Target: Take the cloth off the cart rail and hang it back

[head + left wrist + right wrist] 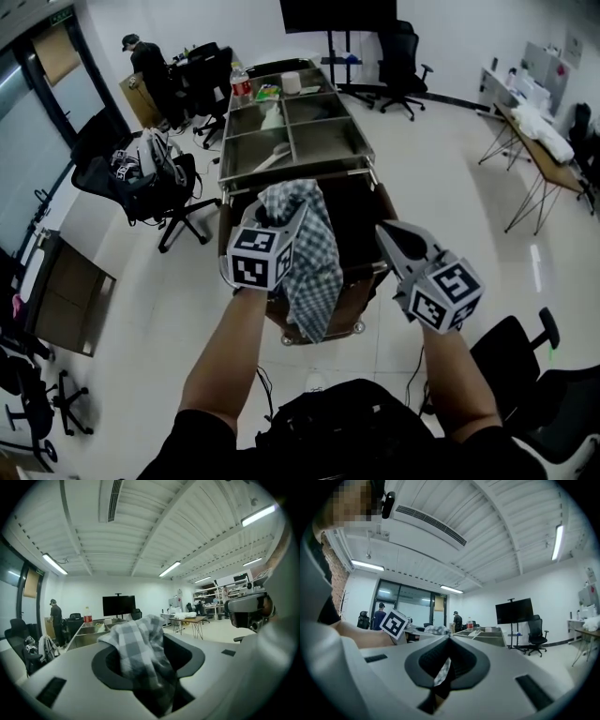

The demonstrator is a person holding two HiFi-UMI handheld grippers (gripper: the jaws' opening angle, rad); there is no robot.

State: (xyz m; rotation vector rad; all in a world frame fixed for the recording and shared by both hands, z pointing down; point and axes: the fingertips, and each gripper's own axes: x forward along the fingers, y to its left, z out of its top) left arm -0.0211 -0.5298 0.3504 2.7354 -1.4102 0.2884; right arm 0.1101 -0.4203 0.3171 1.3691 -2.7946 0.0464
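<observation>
A grey-and-white checked cloth [312, 255] drapes over my left gripper [279, 217] and hangs down below it, in front of the near rail [295, 170] of the steel cart. In the left gripper view the cloth [138, 649] lies bunched between the jaws of the left gripper [151, 670], which stand apart with a dark gap beside it. My right gripper [387, 232] is held up to the right of the cloth, apart from it. Its jaws meet at a point. In the right gripper view the right gripper [446, 663] holds nothing I can make out.
The cart's tray compartments [319, 141] hold a bottle [241, 85] and small items. A person [142, 62] stands at the back left by office chairs [155, 178]. A folding table [539, 142] is at the right, a black bag [345, 417] at my feet, a chair [527, 358] at the lower right.
</observation>
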